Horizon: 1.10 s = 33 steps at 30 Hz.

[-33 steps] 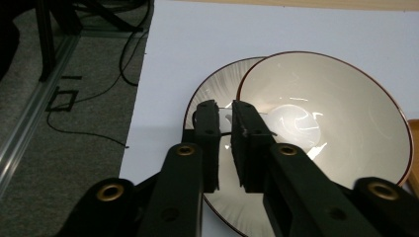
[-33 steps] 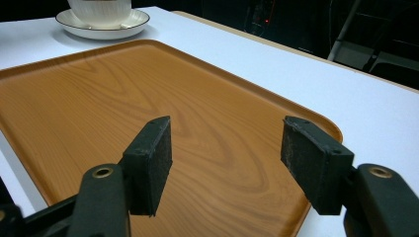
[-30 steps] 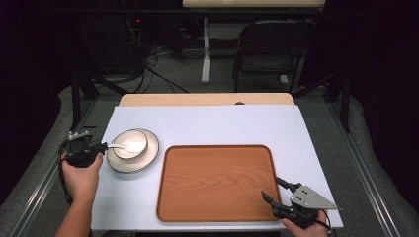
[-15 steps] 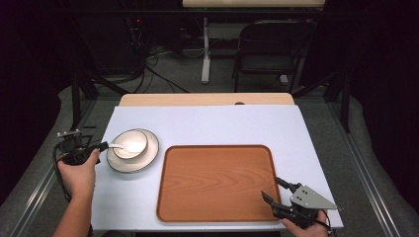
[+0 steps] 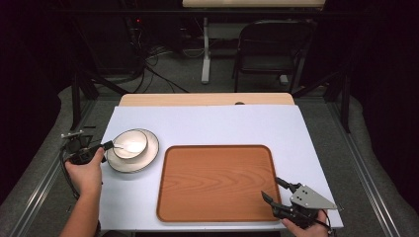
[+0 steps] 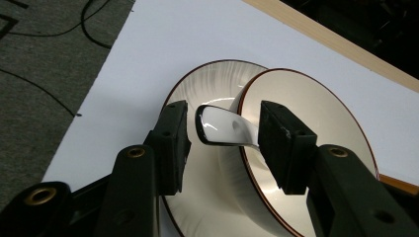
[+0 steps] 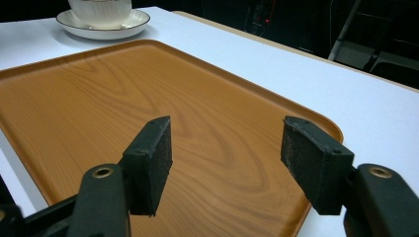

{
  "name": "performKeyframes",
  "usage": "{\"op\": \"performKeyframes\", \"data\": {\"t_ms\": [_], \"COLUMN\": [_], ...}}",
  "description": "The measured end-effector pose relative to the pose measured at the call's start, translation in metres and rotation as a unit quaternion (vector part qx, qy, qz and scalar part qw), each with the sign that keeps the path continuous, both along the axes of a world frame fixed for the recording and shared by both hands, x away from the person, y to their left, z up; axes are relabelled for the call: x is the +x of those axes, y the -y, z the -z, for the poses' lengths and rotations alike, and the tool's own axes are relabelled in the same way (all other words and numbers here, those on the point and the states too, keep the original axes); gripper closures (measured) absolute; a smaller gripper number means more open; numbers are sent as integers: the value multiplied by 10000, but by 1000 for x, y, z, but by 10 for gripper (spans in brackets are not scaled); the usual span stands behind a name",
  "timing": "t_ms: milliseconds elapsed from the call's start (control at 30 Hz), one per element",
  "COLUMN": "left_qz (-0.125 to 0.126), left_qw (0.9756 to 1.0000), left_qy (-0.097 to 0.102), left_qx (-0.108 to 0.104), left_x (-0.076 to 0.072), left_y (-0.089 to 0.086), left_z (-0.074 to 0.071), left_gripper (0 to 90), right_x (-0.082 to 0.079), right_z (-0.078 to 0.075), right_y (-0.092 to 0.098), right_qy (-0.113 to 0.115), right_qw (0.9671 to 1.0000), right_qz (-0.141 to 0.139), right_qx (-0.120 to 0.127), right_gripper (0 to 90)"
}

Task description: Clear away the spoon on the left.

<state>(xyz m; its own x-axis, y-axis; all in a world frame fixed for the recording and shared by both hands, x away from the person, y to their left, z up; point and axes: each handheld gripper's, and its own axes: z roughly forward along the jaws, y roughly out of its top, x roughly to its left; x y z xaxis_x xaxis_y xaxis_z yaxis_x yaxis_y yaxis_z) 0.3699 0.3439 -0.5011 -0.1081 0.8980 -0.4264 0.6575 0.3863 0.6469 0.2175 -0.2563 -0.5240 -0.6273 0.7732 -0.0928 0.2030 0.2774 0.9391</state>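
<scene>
A white bowl (image 5: 133, 140) with a dark rim stands on a matching plate (image 5: 149, 154) at the table's left. A white spoon (image 5: 121, 146) lies in the bowl, its handle (image 6: 222, 131) sticking out over the rim. My left gripper (image 5: 105, 146) is open at that handle. Its jaws have just been opening, and the handle end lies between the pads (image 6: 173, 143) with a gap on one side. My right gripper (image 5: 272, 190) hovers over the near right corner of the wooden tray (image 5: 217, 182), jaws apart with nothing between them.
The tray (image 7: 99, 98) is bare and takes up the middle of the white tabletop (image 5: 207, 123). A wooden strip (image 5: 207, 99) runs along the far edge. Beyond it are a chair (image 5: 272, 49), cables and dark floor.
My left hand has shifted slightly to the left at the bowl's rim. The right hand and the tray have stayed put.
</scene>
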Motion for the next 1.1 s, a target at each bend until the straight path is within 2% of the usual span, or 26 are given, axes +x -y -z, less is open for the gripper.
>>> {"op": "performKeyframes", "data": {"t_ms": [200, 400, 667, 733, 800, 1100], "left_qz": [-44, -167, -167, -159, -134, -84], "left_qw": [9999, 9996, 9996, 9996, 9996, 9992], "left_qy": [58, 210, 214, 192, 204, 372], "left_qx": [-100, -120, -86, -137, -172, -94], "left_x": [5, 9, 11, 12, 12, 11], "left_y": [4, 9, 10, 11, 13, 13], "left_z": [8, 12, 16, 19, 21, 20], "left_gripper": [557, 550, 554, 546, 556, 645], "right_x": [0, -1, -1, -1, -1, -1], "right_z": [0, 0, -1, -1, -1, -1], "right_y": [0, 1, 2, 2, 2, 2], "right_qy": [-4, 7, 1, -14, 3, -17], "right_qw": [10000, 10000, 10000, 10000, 10000, 10000], "right_qz": [1, 8, 6, 10, 6, 7], "right_qx": [9, 24, 21, 34, 17, 16], "right_gripper": [366, 366, 365, 366, 366, 366]}}
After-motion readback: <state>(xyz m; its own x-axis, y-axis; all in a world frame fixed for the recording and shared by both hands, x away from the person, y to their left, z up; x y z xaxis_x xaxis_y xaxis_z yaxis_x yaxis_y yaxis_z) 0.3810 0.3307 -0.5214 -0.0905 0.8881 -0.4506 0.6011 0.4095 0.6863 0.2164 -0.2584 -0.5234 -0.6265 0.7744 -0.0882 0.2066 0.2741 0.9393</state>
